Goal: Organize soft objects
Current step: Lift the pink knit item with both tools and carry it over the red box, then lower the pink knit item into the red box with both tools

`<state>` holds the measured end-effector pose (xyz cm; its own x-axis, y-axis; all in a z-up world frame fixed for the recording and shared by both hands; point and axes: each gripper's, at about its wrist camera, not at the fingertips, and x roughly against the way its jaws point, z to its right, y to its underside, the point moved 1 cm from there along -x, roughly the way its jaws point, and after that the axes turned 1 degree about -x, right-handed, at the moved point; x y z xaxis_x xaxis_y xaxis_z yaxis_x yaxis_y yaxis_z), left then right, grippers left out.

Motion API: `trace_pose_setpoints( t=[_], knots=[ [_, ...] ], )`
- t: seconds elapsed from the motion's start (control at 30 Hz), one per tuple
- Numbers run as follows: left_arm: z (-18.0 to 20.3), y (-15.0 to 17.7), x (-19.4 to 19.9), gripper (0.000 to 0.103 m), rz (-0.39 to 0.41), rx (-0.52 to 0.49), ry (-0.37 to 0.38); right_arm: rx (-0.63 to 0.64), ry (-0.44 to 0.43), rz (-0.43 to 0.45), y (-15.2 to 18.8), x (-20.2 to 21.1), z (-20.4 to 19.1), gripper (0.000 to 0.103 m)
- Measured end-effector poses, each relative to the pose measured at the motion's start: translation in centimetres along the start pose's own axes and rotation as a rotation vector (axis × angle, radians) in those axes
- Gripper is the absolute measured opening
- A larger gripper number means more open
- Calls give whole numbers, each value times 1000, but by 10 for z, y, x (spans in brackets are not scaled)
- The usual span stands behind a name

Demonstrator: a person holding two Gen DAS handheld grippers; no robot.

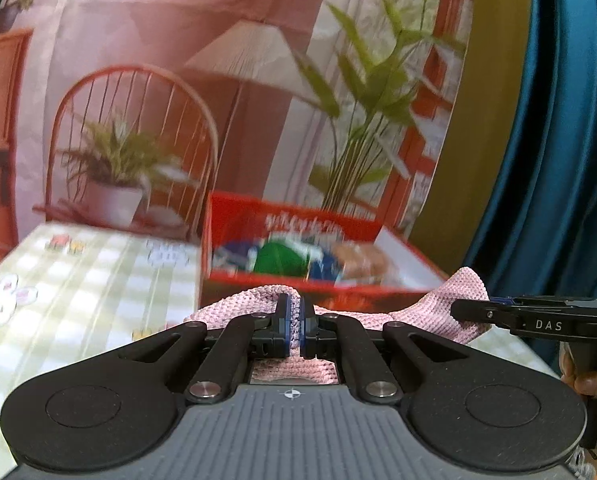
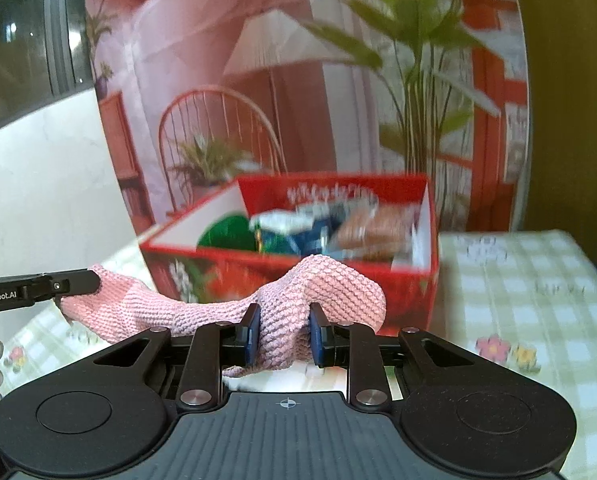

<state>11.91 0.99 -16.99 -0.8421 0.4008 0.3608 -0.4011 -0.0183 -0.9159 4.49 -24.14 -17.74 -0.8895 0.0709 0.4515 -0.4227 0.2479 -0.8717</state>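
Checked tablecloth (image 2: 538,280) carries a red cardboard box (image 2: 378,280) at its far side holding blurred green, blue and brown soft items (image 2: 318,228), while near it a pink knitted cloth (image 2: 298,292) hangs pinched between the left gripper (image 1: 296,320) and right gripper (image 2: 284,332).

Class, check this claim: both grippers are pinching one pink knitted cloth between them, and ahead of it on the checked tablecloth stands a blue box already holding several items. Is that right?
Not quite: the box is red, not blue, as both wrist views show. The rest holds: the left gripper and right gripper each pinch the pink knitted cloth, and the box on the checked tablecloth already holds several items.
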Motion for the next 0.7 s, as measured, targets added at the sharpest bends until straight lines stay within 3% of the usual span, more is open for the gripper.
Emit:
trace_pose_setpoints(
  t=[0.3,0.5,0.7],
  knots=[
    [18,-52,-39,5,60,-67,33,99,55,108,-56,-2,10,22],
    [25,-62,-90,5,-22,-122,50,167,97,91,-79,-35,15,21],
    [23,-54,-134,5,-130,-133,44,200,112,10,-80,-78,17,20]
  ],
)
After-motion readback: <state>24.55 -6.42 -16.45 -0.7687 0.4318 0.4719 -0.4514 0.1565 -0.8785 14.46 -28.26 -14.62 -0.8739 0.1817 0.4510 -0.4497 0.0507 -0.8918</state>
